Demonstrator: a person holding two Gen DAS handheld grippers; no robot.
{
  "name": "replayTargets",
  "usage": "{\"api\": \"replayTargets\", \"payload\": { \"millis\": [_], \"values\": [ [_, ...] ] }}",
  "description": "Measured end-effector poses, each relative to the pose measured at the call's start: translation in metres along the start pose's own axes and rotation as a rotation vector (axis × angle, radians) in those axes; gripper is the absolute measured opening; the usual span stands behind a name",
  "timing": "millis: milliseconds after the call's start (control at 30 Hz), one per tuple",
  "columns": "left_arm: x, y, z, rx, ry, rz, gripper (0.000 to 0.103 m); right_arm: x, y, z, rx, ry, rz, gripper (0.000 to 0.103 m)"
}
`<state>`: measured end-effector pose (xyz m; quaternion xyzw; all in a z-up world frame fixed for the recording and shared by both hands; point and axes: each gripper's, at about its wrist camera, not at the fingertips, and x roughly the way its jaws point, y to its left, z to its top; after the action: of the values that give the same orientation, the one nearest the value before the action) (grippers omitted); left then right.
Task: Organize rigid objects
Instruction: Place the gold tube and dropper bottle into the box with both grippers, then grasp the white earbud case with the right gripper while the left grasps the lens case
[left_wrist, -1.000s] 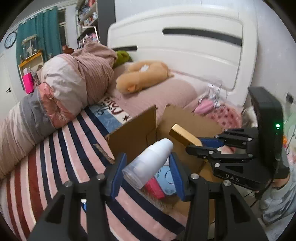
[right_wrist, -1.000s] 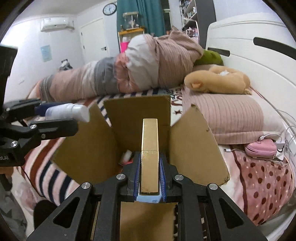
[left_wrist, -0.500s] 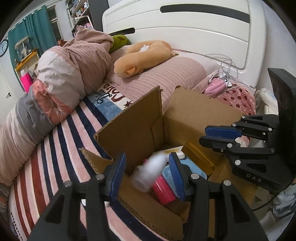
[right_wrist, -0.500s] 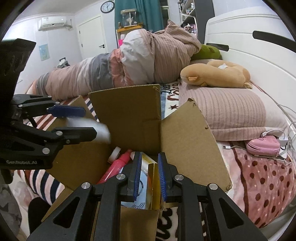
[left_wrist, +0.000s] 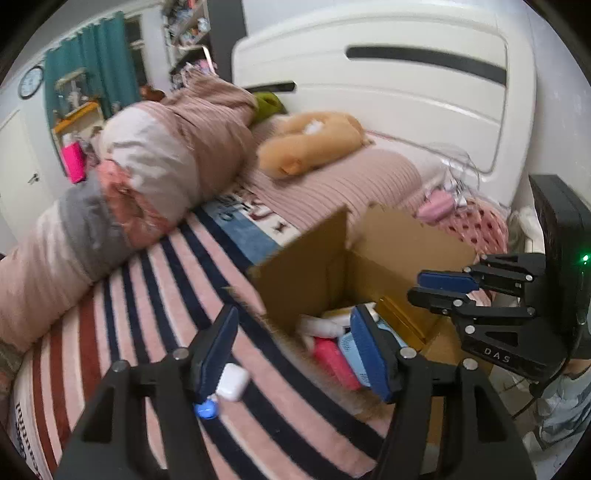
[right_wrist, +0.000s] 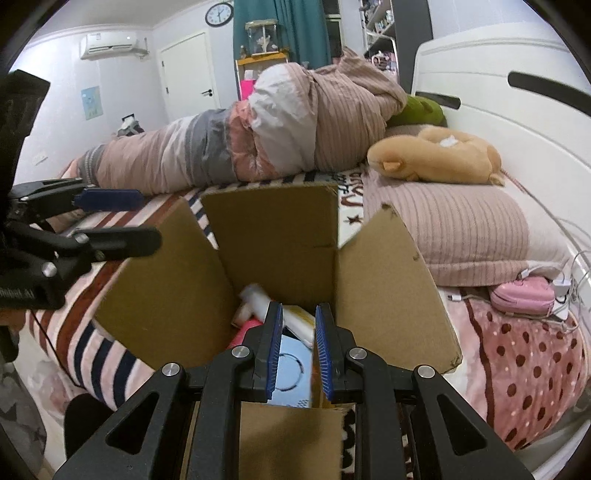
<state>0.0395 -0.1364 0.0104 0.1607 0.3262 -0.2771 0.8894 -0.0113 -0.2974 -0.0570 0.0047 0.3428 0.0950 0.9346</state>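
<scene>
An open cardboard box (left_wrist: 306, 273) (right_wrist: 273, 229) stands on the striped bed. Inside lie a white bottle (right_wrist: 255, 299) (left_wrist: 314, 325), a pink item (left_wrist: 334, 358), a light blue item (right_wrist: 290, 365) and a gold bar (left_wrist: 402, 317). My left gripper (left_wrist: 295, 347) is open and empty, over the box's near left corner. My right gripper (right_wrist: 297, 347) is open a little and empty, just above the box's front edge. A small white case (left_wrist: 232, 382) and a blue cap (left_wrist: 206, 410) lie on the blanket by my left finger.
A rolled duvet (left_wrist: 140, 192) and an orange plush toy (left_wrist: 314, 144) lie behind the box. A pink pouch with cables (right_wrist: 522, 299) sits to the right by the white headboard (left_wrist: 388, 74). The bed edge is close below.
My left gripper let go of the white bottle and my right gripper let go of the gold bar; both now lie in the box. My left gripper has swung left and back.
</scene>
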Motion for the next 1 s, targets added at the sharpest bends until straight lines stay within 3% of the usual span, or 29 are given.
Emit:
{"api": "replayTargets", "payload": {
  "millis": [200, 367, 467, 733, 900, 1000],
  "values": [
    [-0.049, 0.043, -0.027, -0.044, -0.071, 0.082, 0.064, -0.022, 0.036, 0.011, -0.006, -0.078, 0.049, 0.014],
    [-0.070, 0.086, -0.061, -0.114, -0.075, 0.138, 0.064, -0.035, 0.082, 0.023, -0.033, -0.145, 0.123, 0.015],
    [-0.077, 0.115, -0.088, -0.163, -0.065, 0.167, 0.064, -0.033, 0.117, 0.029, -0.072, -0.144, 0.173, 0.021],
    [-0.045, 0.163, -0.151, -0.264, 0.008, 0.129, 0.064, 0.038, 0.192, 0.014, -0.176, 0.019, 0.234, 0.023],
    [-0.004, 0.175, -0.174, -0.299, 0.049, 0.036, 0.064, 0.103, 0.198, -0.003, -0.181, 0.141, 0.167, 0.023],
    [0.023, 0.178, -0.180, -0.315, 0.059, -0.058, 0.064, 0.143, 0.190, -0.015, -0.175, 0.197, 0.099, 0.023]
  ]
}}
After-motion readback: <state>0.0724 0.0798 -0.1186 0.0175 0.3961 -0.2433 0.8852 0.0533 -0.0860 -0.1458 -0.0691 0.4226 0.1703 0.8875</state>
